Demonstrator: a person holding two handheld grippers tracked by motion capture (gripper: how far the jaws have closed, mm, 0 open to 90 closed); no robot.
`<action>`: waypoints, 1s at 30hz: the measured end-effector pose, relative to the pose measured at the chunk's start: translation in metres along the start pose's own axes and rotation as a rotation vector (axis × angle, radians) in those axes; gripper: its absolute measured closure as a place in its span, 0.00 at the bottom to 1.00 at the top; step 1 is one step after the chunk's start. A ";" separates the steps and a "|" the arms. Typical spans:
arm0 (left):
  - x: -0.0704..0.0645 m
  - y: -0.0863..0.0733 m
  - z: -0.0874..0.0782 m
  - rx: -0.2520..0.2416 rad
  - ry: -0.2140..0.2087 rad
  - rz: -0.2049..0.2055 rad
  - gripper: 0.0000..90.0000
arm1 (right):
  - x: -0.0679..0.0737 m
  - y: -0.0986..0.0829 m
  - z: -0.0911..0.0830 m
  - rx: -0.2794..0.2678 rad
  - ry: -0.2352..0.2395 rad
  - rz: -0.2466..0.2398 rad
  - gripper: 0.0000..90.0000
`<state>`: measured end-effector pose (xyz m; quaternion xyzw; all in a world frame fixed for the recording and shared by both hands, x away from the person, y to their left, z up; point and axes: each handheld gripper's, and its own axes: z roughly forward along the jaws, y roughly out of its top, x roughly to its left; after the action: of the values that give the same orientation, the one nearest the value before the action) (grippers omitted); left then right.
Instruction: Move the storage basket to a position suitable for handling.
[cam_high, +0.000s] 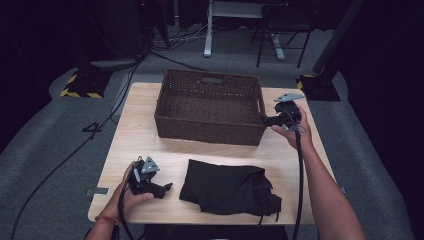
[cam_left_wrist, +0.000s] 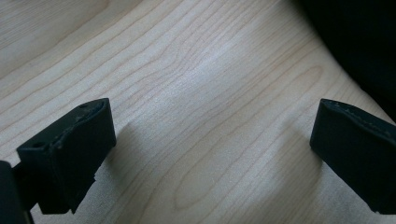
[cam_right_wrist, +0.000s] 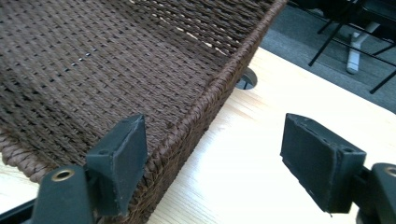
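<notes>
Black cloth (cam_high: 231, 189) lies crumpled at six o'clock of the basket (cam_high: 210, 107), both grippers gaping: left gripper (cam_high: 167, 187) nearing it, right gripper (cam_high: 263, 120) at the basket's rim; probably next, pinching the cloth.

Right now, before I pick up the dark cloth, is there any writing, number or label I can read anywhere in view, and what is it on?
"4": a dark mark shaped like the numeral on the grey carpet, left of the table.
No readable text on the wicker basket, the black cloth, the left gripper or the right gripper.
</notes>
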<state>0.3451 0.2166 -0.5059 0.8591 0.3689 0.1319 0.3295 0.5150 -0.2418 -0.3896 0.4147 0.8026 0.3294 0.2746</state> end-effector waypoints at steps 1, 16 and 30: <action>0.000 0.000 0.000 0.000 0.000 0.000 0.00 | 0.000 0.000 0.000 0.000 0.000 0.000 0.26; -0.003 0.000 0.000 0.001 -0.006 0.008 0.01 | -0.014 -0.026 -0.019 -0.030 0.029 0.056 0.28; -0.012 -0.001 0.000 0.000 -0.016 0.022 0.00 | -0.033 -0.050 -0.048 -0.018 0.002 0.079 0.26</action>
<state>0.3363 0.2086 -0.5059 0.8641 0.3566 0.1285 0.3311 0.4731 -0.3061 -0.3912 0.4434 0.7827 0.3477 0.2644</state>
